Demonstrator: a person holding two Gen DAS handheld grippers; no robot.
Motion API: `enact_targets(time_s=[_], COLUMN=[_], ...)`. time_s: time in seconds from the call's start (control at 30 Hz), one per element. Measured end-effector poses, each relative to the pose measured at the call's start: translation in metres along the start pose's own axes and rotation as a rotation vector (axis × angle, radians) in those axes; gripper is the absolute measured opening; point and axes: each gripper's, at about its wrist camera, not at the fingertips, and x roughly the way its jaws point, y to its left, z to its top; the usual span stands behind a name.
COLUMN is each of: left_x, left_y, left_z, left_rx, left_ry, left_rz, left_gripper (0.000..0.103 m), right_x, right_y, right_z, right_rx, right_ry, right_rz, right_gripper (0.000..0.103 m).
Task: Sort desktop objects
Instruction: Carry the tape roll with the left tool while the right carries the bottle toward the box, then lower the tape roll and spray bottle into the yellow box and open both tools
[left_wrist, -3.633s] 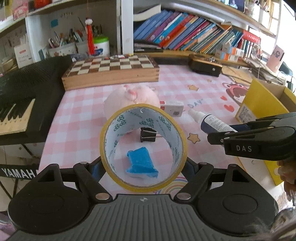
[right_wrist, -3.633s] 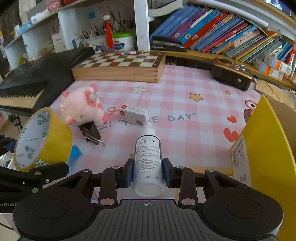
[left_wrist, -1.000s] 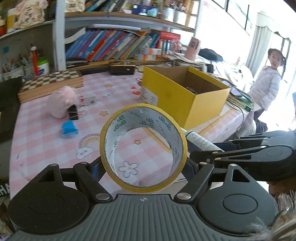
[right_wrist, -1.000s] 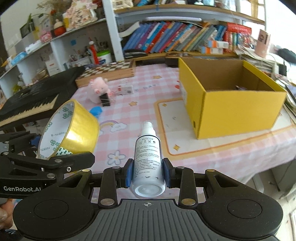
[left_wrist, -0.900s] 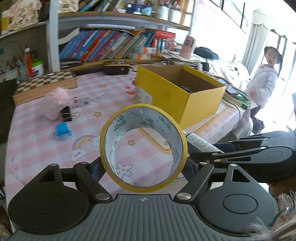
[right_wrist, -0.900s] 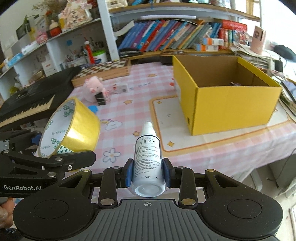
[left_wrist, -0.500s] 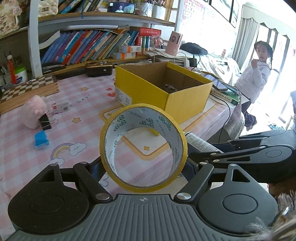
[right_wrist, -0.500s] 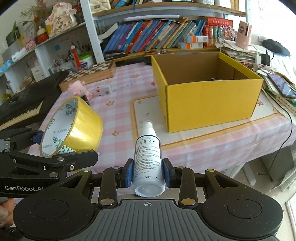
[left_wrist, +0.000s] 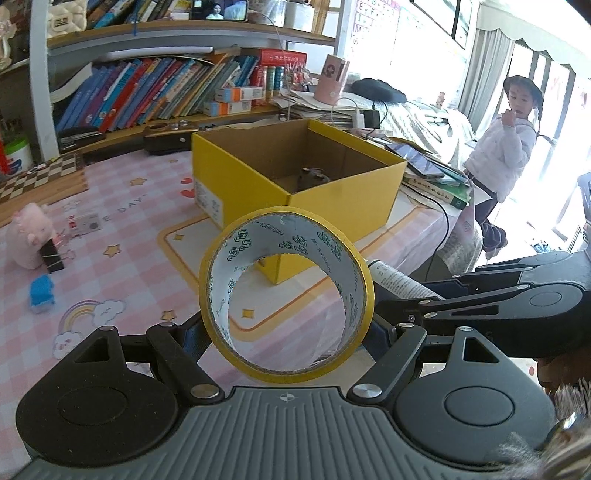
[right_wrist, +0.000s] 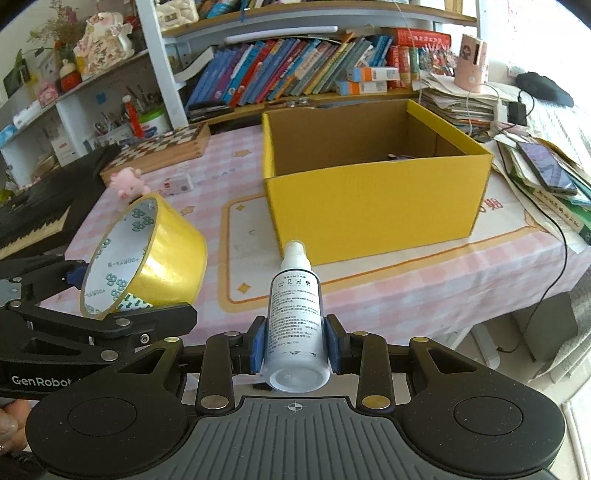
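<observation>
Nearer now — one yellow box (right_wrist: 373, 206), two carried items

We carry both grippers side by side, tilted downward. Our left gripper (left_wrist: 286, 334) clamps a roll of yellow tape (left_wrist: 286, 299) between its pads, jaws fairly wide. Our right gripper (right_wrist: 294, 345) pinches a white spray bottle (right_wrist: 294, 325) by its body, jaws narrow. Fingertips of our left hand (right_wrist: 7, 424) show at the frame edge.

I count one tape roll (left_wrist: 286, 291), one bottle (right_wrist: 295, 317), one box (right_wrist: 373, 195), one plush (left_wrist: 31, 236), one clip (left_wrist: 51, 253), one chessboard (right_wrist: 162, 147), two grippers.
</observation>
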Motion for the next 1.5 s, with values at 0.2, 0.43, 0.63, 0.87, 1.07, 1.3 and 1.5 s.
enact_targets(time_s=[0.2,0.43,0.63,0.87,1.07,1.3,1.5], left_x=[0.013,0.026,0.039,0.045,0.05,0.049,0.046], left_y=[-0.015,-0.028,-0.046,-0.067,-0.084,-0.088,-0.078], left_z=[0.008,0.018,0.023,0.029,0.041,0.064,0.092], left_rx=[-0.011,-0.034,-0.024,0.0,0.026,0.026,-0.026], left_ry=[0.008,0.008,0.015,-0.012,-0.038,-0.121,-0.178], left_rz=[0.003,0.02,0.019,0.006,-0.011,-0.016,-0.011], left_gripper=[0.079,0.079,0.079,0.079,0.079,0.079,0.079], right_x=[-0.001,-0.001,0.003,0.002,-0.006,-0.019,-0.027], right_y=[-0.022,-0.047,-0.065,-0.084,-0.098,-0.111,-0.115], right_z=[0.003,0.009,0.013,0.023,0.036,0.06,0.088], right_rx=[0.008,0.014,0.003,-0.017,-0.033,-0.043,-0.071], right_ry=[0.004,0.002,0.014,-0.002,-0.029,-0.09,-0.173], right_rz=[0.001,0.001,0.012,0.032,0.067,0.105,0.146], right_gripper=[0.033,0.033,0.033,0.033,0.033,0.033,0.033])
